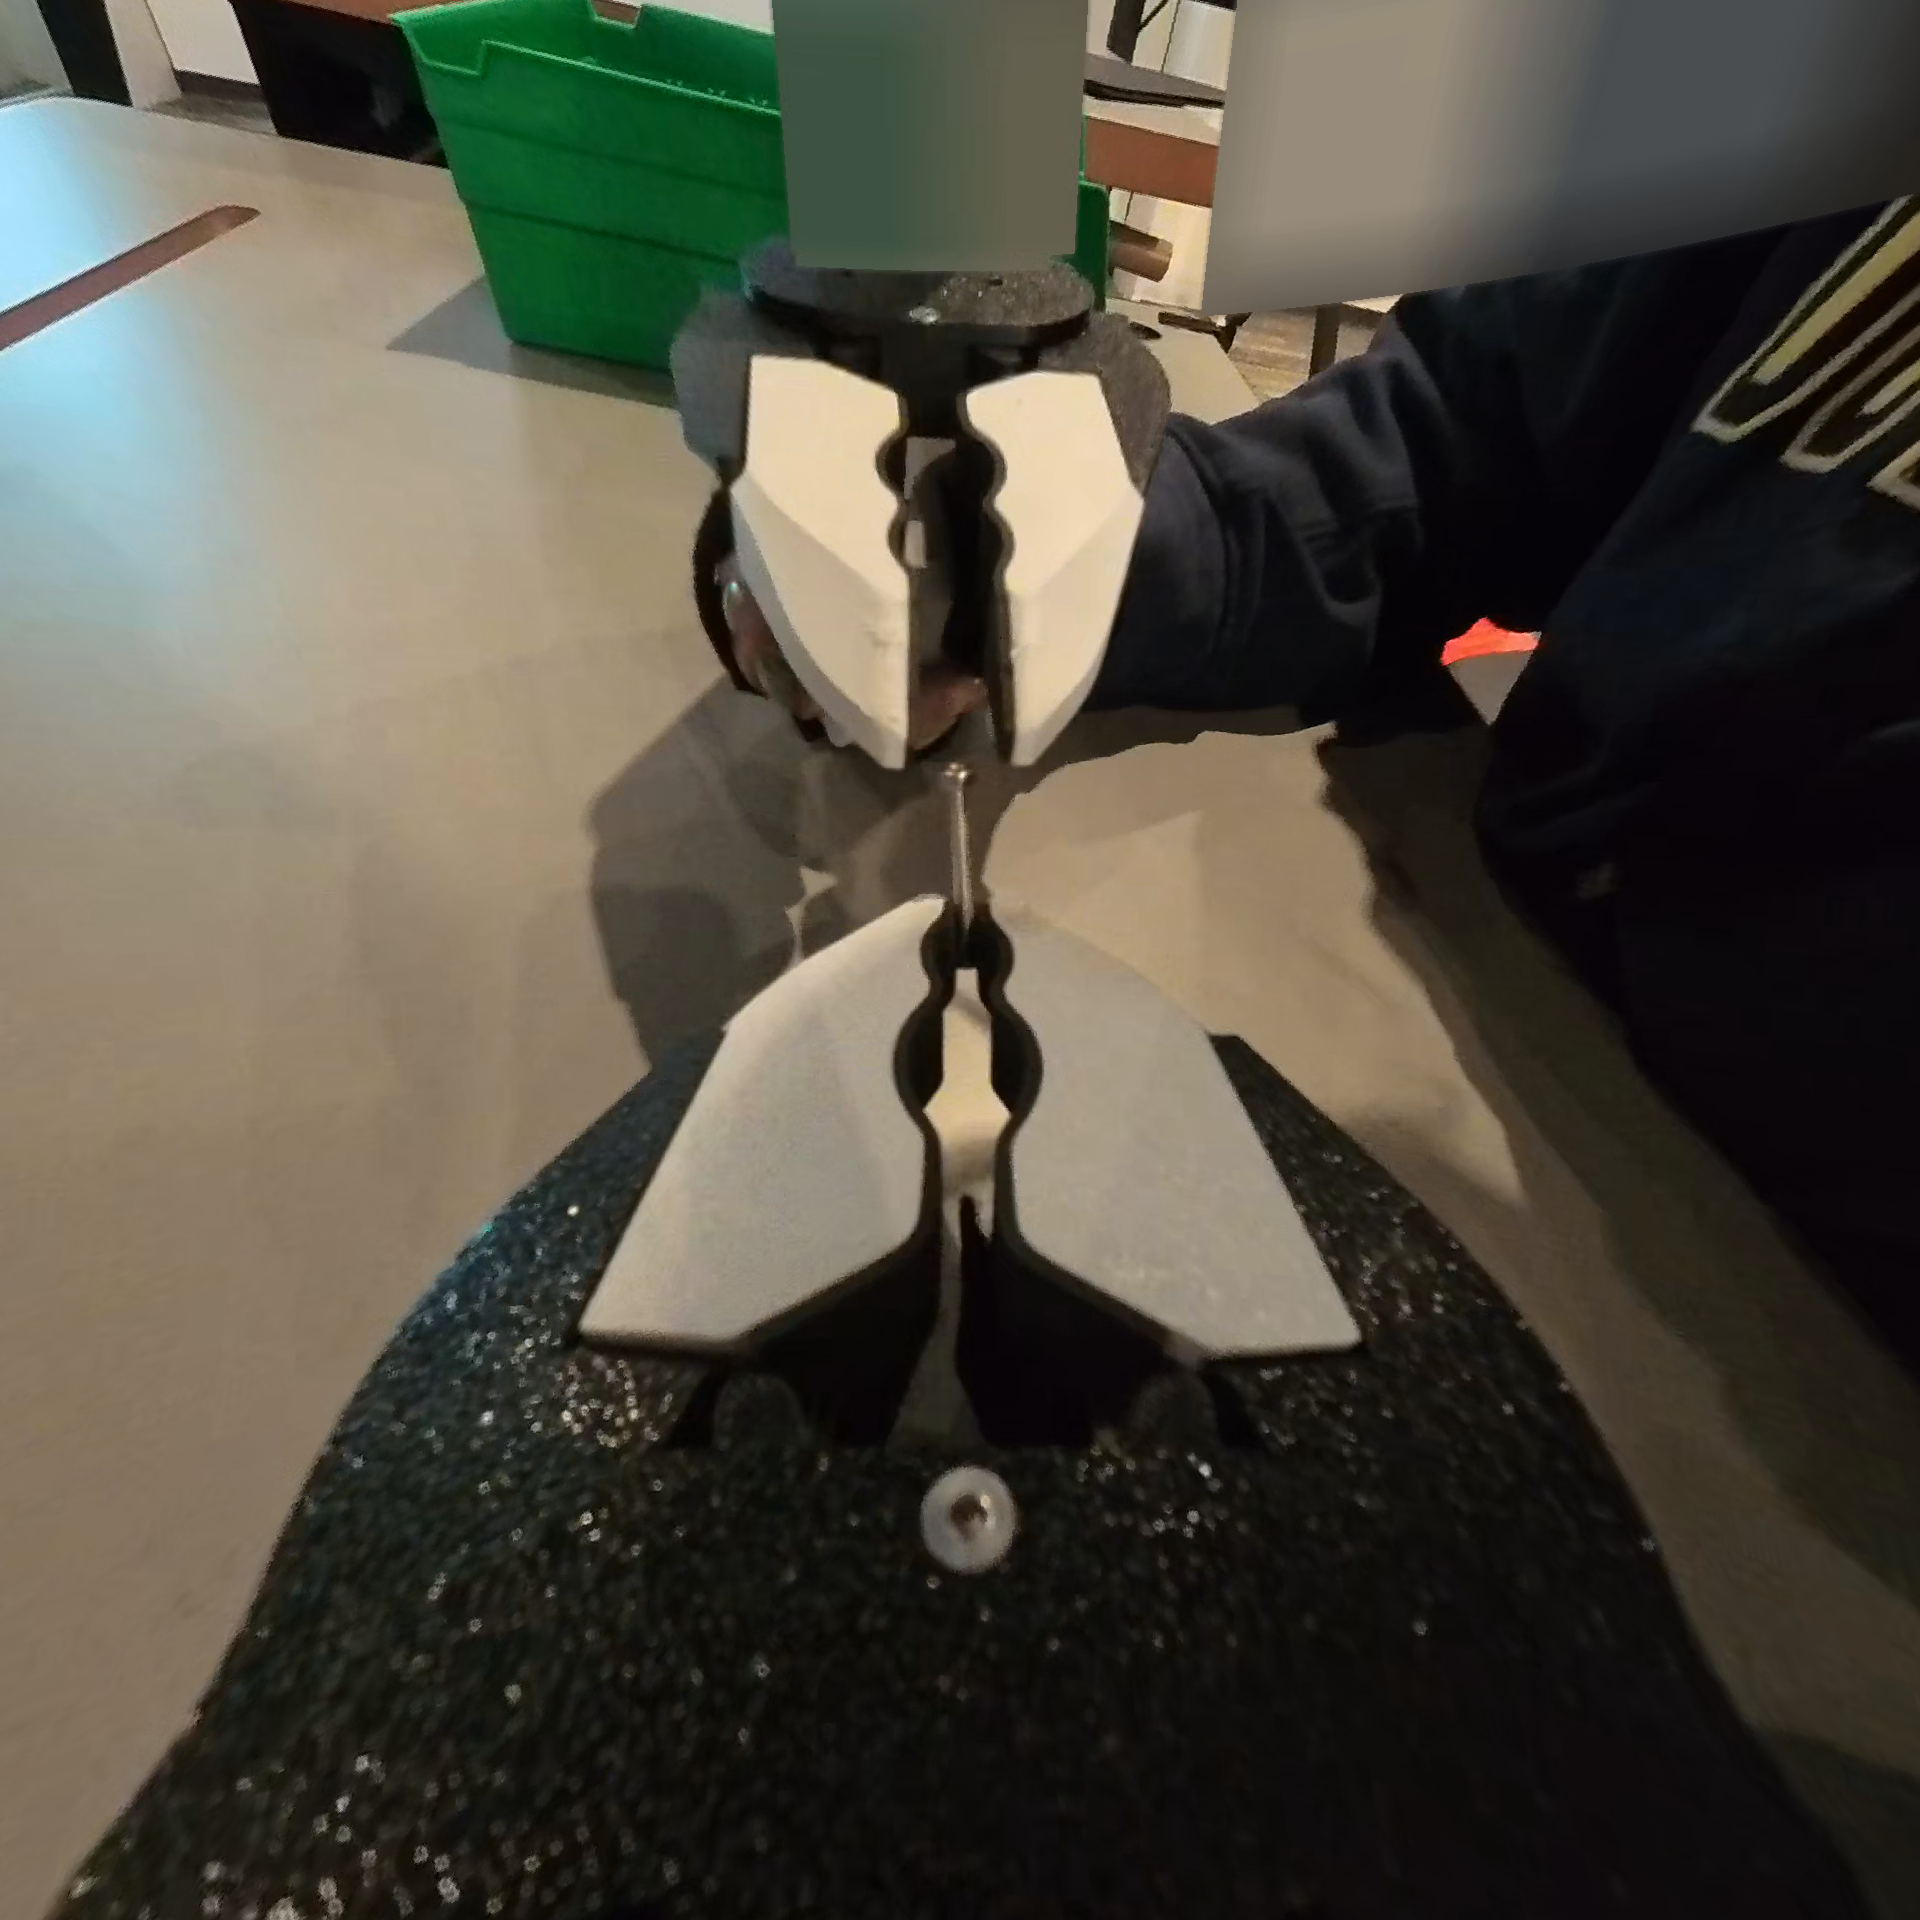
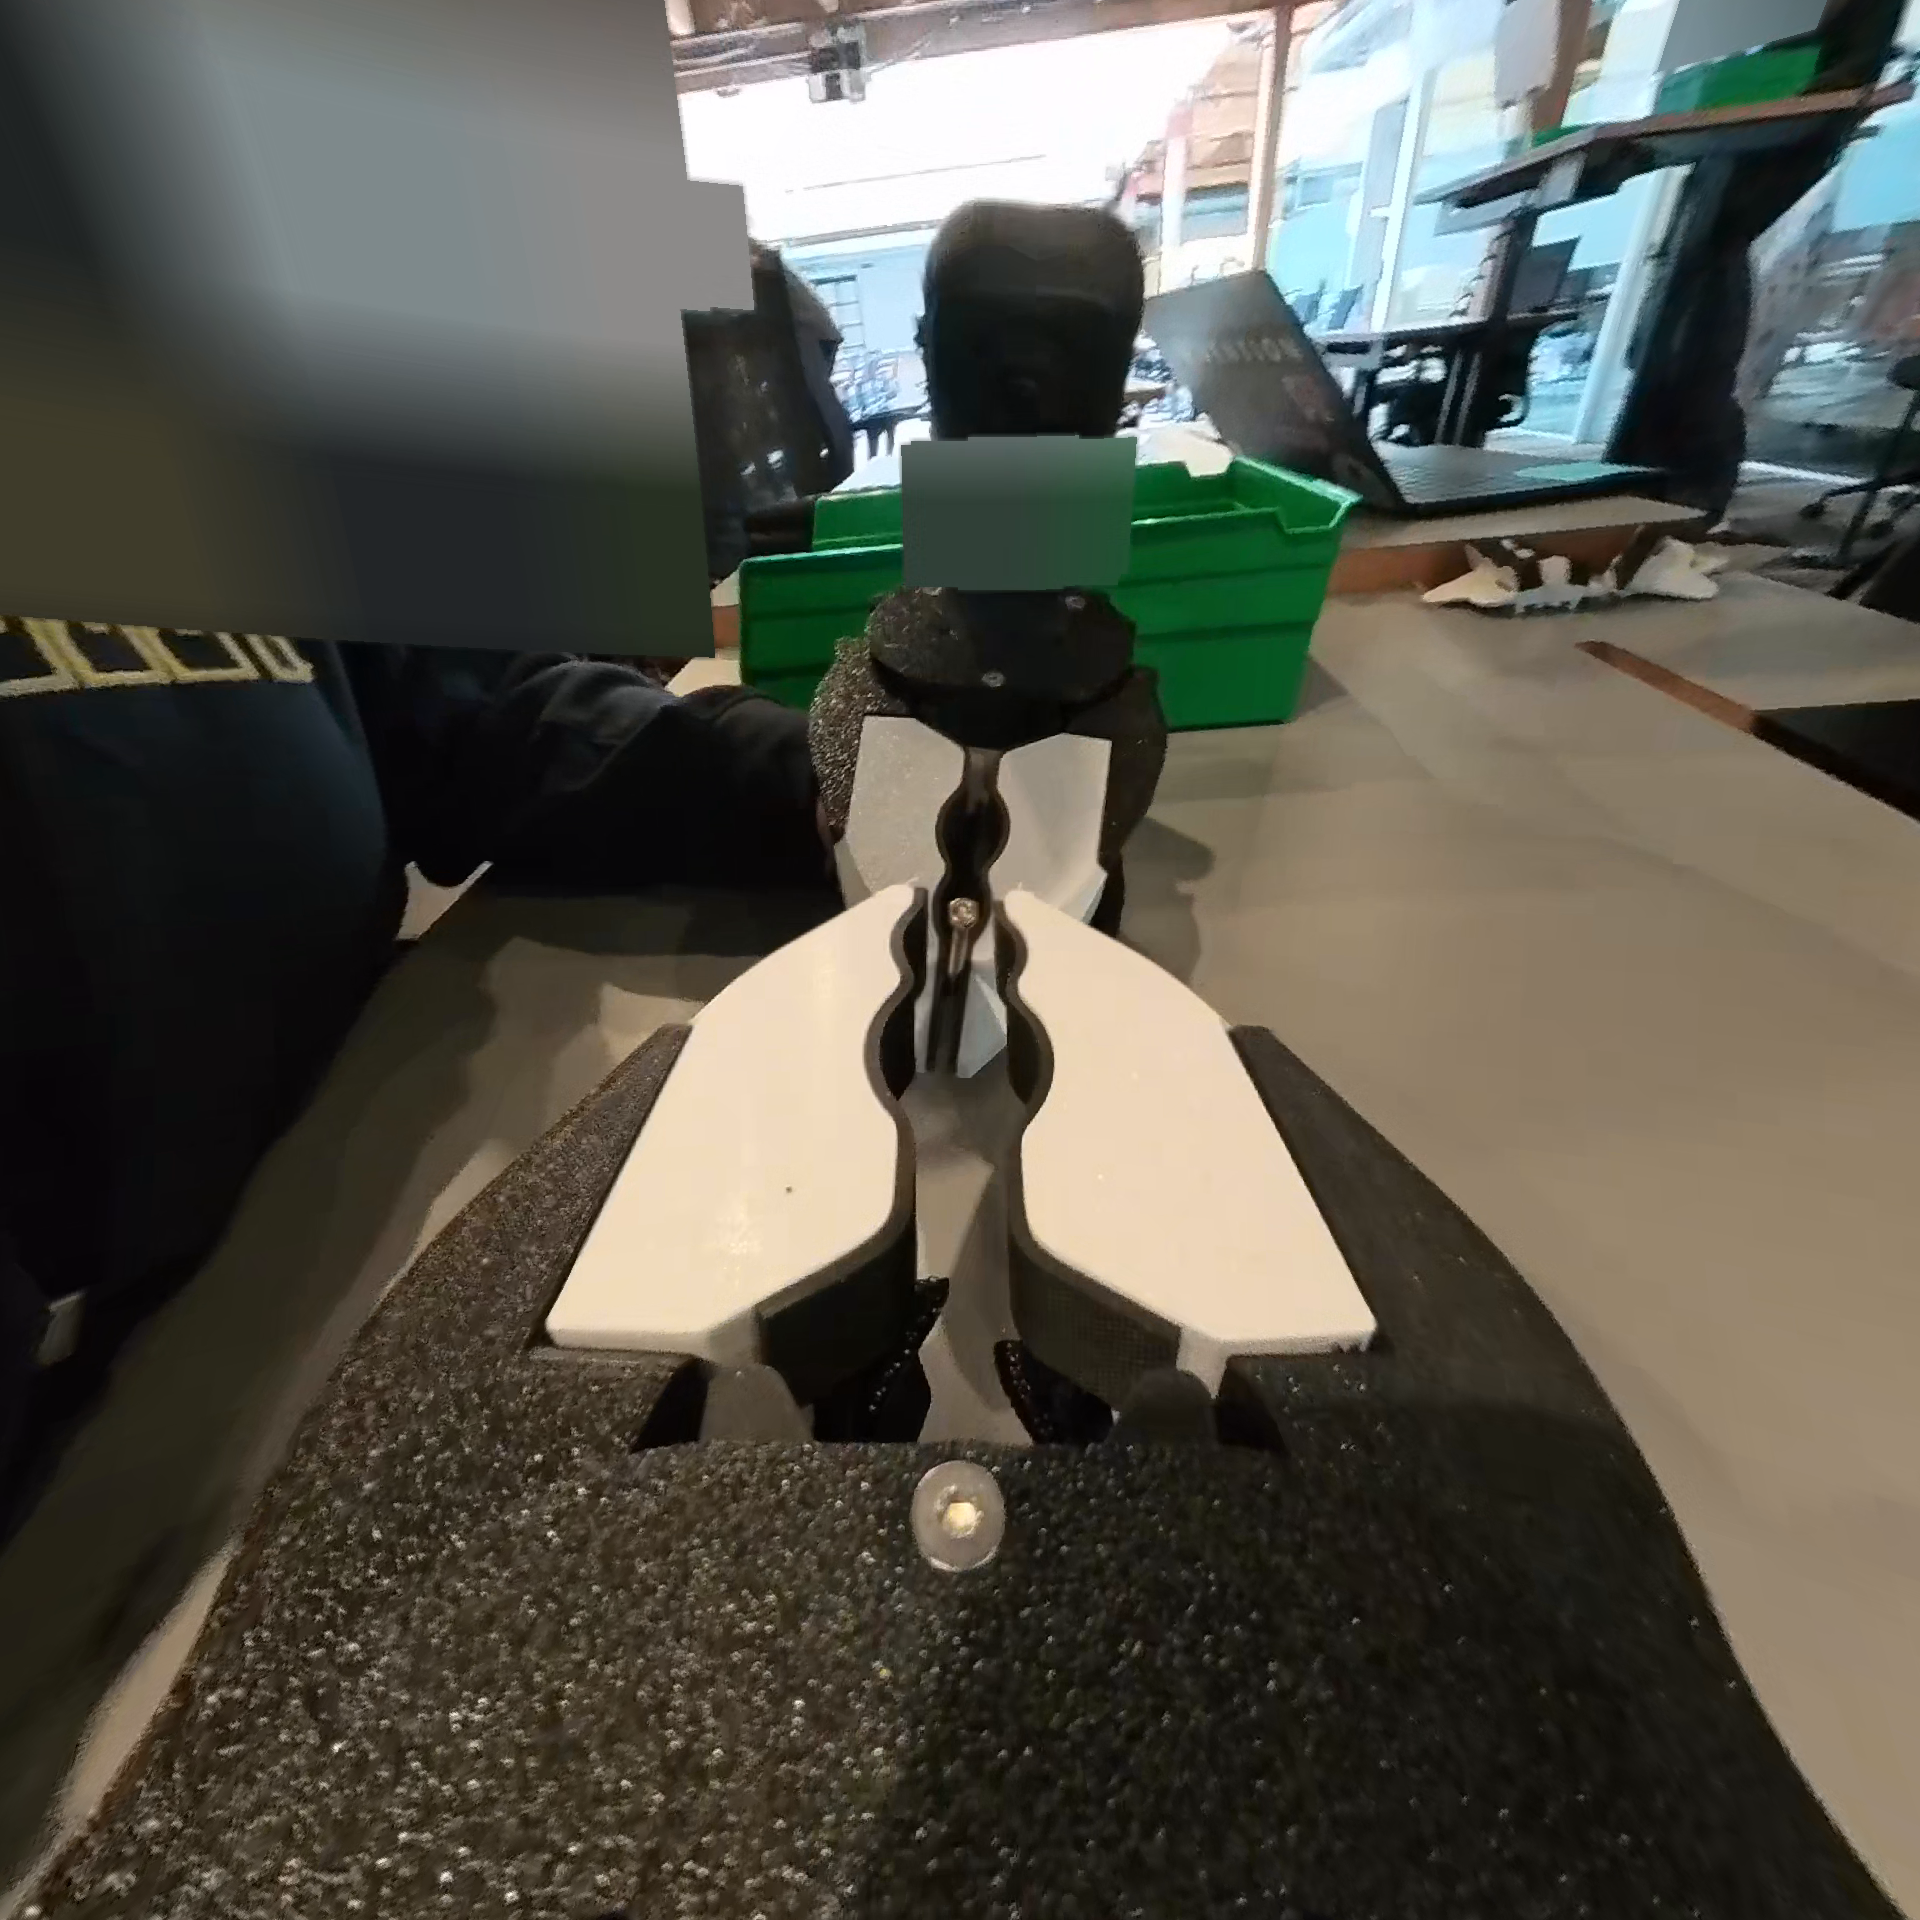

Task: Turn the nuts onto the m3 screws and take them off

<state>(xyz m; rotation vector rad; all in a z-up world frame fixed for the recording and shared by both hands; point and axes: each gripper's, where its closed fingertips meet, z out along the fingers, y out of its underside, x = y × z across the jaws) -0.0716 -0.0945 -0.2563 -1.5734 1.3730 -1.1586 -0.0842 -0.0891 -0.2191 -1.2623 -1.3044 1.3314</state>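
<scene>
In the left wrist view, your left gripper (image 1: 964, 920) has its jaws drawn nearly together on the near end of a thin metal screw (image 1: 963, 842), which sticks straight out past the tips toward the right gripper (image 1: 956, 753) facing it. A small bright piece sits at the screw's far end, just short of the right gripper's tips; whether that is the screw head or a nut is too small to tell. Holding the screw by one end likely leaves the rest of its length free to work on. Beyond the screw, on the grey bench (image 1: 312, 727), stands a green bin (image 1: 623, 229), and your dark sleeve (image 1: 1351, 582) comes in from the right of the screw. In the right wrist view, the right gripper (image 2: 961, 909) has its jaws narrowly parted, and the screw's bright end (image 2: 966, 911) sits between the fingertips (image 2: 883, 925) with a gap on either side, so nothing is pinched there. Behind the screw, the left gripper (image 2: 951, 1039) points back at you with its jaws closed on the shaft, and the green bin (image 2: 1226, 623) lies farther behind it. The two tools meeting head-on along the screw's line suggests you are lining up to grip and turn at that end.
</scene>
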